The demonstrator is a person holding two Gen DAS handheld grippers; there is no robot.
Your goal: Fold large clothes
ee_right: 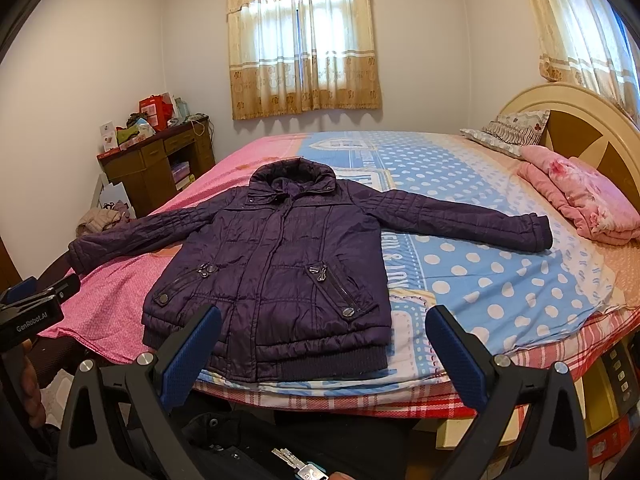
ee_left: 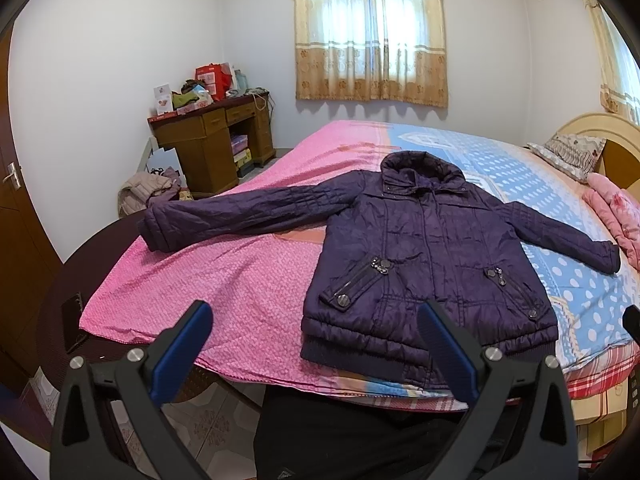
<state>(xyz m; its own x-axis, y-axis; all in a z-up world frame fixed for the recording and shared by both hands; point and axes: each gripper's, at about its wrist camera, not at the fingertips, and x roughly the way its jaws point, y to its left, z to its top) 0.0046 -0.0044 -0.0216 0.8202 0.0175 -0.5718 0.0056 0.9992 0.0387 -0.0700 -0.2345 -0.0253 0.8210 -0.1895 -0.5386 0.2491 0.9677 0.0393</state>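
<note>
Purple jacket [ee_left: 432, 248] lies flat, front side up, on the bed [ee_right: 500, 280], unfolded. Long axis of the body runs from the ribbed hem [ee_right: 320, 364], at the near bed edge just ahead of me, to the hood [ee_right: 294, 174] at 12 o'clock, pointing toward the curtained window [ee_right: 302, 40]. Both sleeves are spread out sideways, so the sleeve line crosses the body axis: left sleeve [ee_left: 224, 216] reaches toward 9 o'clock with its cuff at the bed's edge, right sleeve [ee_right: 464, 220] reaches toward 3 o'clock and angles slightly down toward me. Fabric is a quilted, slightly shiny padded shell, wrinkled, with stitched channels on the sleeves; hem and cuffs are knit rib. Two slanted zip pockets [ee_right: 340, 288] with round metal snaps sit on the lower front. Bed cover is pink print on the 9 o'clock half, blue with white dots on the 3 o'clock half; a folded pink quilt [ee_right: 588, 204] and a pillow [ee_right: 508, 130] lie near the rounded headboard at 2 o'clock. Wooden desk [ee_left: 216, 140] with clutter stands in the corner at 10 o'clock. My left gripper [ee_left: 316, 348] hovers off the hem, jaws spread wide, nothing between the blue textured pads [ee_left: 182, 356]. My right gripper [ee_right: 324, 352] likewise: jaws spread, empty, clear of the cloth.
</note>
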